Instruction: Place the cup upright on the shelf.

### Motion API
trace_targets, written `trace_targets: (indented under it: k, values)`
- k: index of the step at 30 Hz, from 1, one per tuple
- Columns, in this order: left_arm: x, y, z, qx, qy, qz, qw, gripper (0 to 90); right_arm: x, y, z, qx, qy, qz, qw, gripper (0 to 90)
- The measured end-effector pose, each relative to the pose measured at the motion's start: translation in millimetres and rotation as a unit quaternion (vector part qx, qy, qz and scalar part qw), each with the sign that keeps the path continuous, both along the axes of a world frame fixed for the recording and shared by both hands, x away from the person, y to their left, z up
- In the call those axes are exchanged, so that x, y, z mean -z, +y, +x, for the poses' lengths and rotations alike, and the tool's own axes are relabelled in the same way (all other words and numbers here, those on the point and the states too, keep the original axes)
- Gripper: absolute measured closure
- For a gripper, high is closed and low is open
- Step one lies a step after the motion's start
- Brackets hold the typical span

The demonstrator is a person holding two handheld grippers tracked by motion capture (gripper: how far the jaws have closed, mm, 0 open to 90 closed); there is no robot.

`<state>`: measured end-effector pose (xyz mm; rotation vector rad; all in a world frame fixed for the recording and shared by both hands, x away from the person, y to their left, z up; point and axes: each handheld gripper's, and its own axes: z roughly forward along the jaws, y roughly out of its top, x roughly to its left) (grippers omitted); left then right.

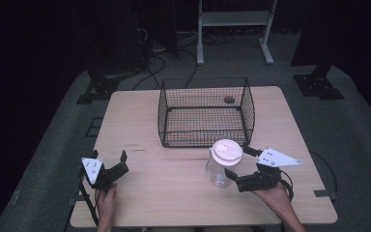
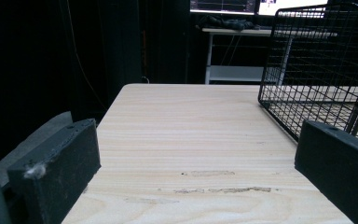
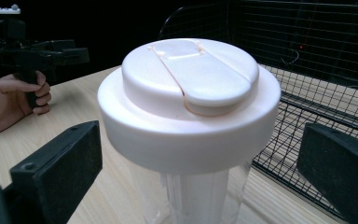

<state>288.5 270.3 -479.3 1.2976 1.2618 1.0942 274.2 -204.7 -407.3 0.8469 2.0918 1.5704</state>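
A clear plastic jar (image 1: pixel 219 173) with a white lid (image 1: pixel 226 151) stands upright on the wooden table (image 1: pixel 174 183), just in front of a black wire basket (image 1: pixel 206 111). My right gripper (image 1: pixel 241 163) is open, with a jaw on either side of the jar near the lid. In the right gripper view the lid (image 3: pixel 189 107) sits between the two black jaws with a gap on each side. My left gripper (image 1: pixel 109 155) is open over bare table at the front left, nothing between its jaws. The right gripper view has it (image 3: pixel 42 53) far off, held by a hand.
The wire basket (image 2: pixel 317 70) stands at the table's back middle and holds nothing I can make out; its near wall (image 3: pixel 307 93) is right behind the jar. A white shelf frame (image 1: pixel 234 19) and cables lie on the floor beyond. Bare wood stretches between the grippers.
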Motion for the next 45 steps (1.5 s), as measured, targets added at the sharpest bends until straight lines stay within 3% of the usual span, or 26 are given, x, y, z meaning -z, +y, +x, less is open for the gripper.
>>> trace_targets:
  k: [18,29,31,45]
  values:
    - [0.0,0.2,0.0,0.0,0.0,-0.001,1.0,0.0,3.7,19.9,14.3,-0.013,0.0,0.004,0.9999,0.0]
    - [0.0,0.3,0.0,0.0,-0.001,-0.001,1.0,0.0,4.3,19.8,17.5,-0.013,0.004,0.004,0.9999,0.0]
    - [0.0,0.3,0.0,0.0,0.0,-0.002,1.0,0.0,4.2,19.2,17.4,-0.022,0.004,0.007,0.9997,3.9]
    - [0.0,0.4,0.0,0.0,0.0,-0.003,1.0,0.0,-0.1,23.0,16.6,-0.013,0.008,-0.007,0.9999,4.6]
